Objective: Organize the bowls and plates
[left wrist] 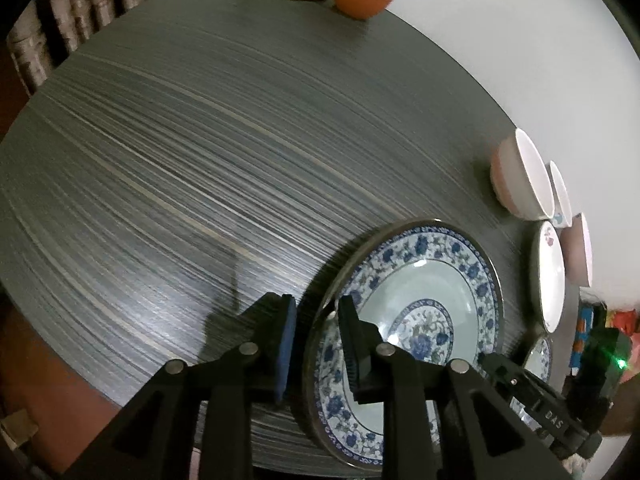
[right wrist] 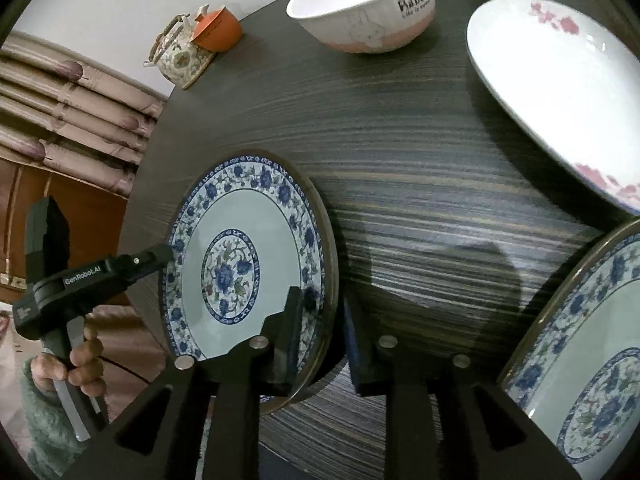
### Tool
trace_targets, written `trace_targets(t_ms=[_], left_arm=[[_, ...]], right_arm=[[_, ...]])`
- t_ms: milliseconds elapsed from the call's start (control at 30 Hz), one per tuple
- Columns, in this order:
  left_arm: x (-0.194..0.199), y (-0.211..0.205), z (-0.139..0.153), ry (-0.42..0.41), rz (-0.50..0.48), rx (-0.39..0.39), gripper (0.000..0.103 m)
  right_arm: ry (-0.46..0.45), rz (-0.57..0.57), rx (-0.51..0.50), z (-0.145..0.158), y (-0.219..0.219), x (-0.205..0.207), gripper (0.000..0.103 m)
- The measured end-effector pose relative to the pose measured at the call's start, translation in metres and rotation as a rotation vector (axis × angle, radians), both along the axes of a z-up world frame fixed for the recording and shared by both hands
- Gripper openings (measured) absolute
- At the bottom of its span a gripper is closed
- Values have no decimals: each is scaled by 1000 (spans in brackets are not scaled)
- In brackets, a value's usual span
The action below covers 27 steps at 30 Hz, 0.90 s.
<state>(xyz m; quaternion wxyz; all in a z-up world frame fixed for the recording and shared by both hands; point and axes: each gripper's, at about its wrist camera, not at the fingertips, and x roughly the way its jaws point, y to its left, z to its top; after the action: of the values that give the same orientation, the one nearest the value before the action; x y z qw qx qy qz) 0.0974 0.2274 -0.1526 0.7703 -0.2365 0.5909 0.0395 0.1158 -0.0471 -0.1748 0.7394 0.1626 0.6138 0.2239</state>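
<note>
Plate (right wrist: 256, 248), blue floral rim, tilted

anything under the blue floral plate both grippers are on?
Only dark striped table shows around the blue floral plate; its underside is hidden. Left gripper and right gripper straddle its rim.

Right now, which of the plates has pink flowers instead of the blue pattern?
The white plate near the rabbit bowl; both blue-patterned plates sit nearer the grippers.
</note>
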Motion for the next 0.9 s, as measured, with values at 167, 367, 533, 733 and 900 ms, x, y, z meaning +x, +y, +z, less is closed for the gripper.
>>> trace_targets(t_ms=[167, 367, 533, 733, 900], left_arm=[[-4, -1, 10, -21, 1, 56, 24], [-8, -15, 20, -33, -17, 96, 26], [-13, -31, 28, -43, -38, 107, 27], [-21, -58, 38, -61, -79, 106, 30], [-28, -92, 44, -79, -141, 94, 33]], right_arm=[[-51, 7, -77, 9, 1, -2, 26], [-99, 15, -153, 16, -1, -9, 27], [-130, 17, -192, 22, -5, -15, 27], [-159, 6, -212, 30, -15, -24, 27], [-180, -7, -238, 36, -26, -32, 27]])
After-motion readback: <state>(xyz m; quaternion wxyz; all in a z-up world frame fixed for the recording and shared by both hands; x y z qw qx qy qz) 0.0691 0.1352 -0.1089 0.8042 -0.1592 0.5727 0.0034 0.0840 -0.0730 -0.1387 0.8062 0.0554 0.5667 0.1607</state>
